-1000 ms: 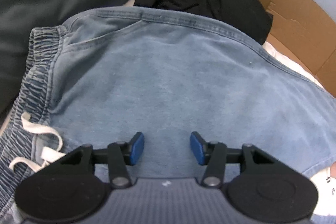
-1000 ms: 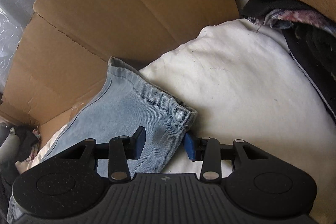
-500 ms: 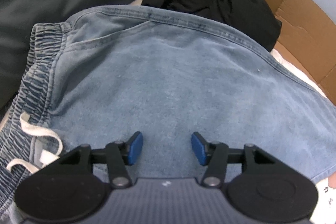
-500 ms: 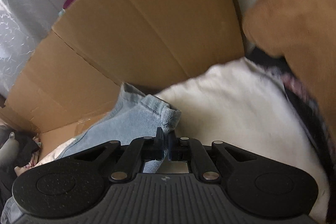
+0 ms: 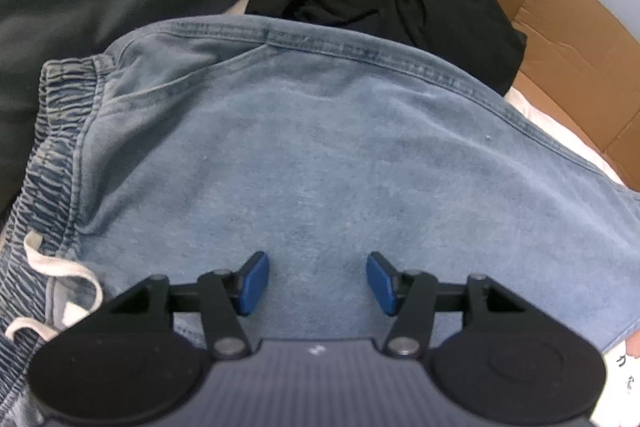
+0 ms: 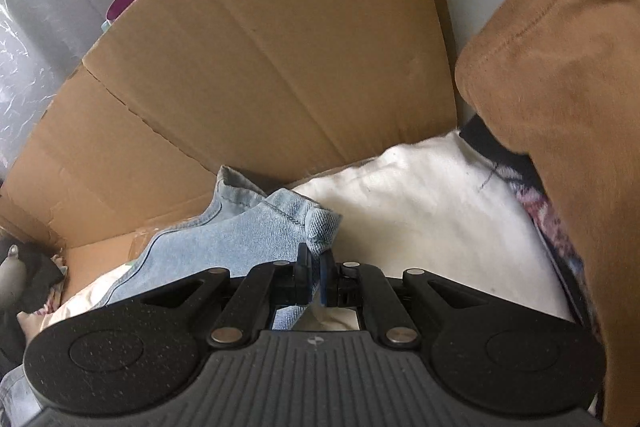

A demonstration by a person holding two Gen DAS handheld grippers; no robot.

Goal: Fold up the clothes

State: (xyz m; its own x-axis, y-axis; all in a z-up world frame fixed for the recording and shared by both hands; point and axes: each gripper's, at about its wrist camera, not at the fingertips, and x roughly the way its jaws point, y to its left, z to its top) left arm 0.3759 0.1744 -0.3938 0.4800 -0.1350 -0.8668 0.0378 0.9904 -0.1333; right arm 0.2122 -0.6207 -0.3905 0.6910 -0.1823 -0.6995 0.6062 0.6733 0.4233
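Your left gripper (image 5: 316,283) hovers over the blue denim shorts (image 5: 320,155), its fingers (image 5: 252,285) apart with only flat fabric showing between them, the elastic waistband (image 5: 60,147) off to their left. Your right gripper (image 6: 314,281) has its fingers (image 6: 326,281) clamped together on the shorts' hem corner (image 6: 320,227), which bunches just above them beside the white cloth (image 6: 420,211) and the cardboard (image 6: 260,67).

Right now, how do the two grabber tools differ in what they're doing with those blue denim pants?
The left gripper stands open over the flat denim pants with nothing pinched; the right gripper is shut on the pants' hem.
The left sits near the waistband and drawstring; the right is at the leg end, beside the cardboard.
Both have black frames and blue pads.
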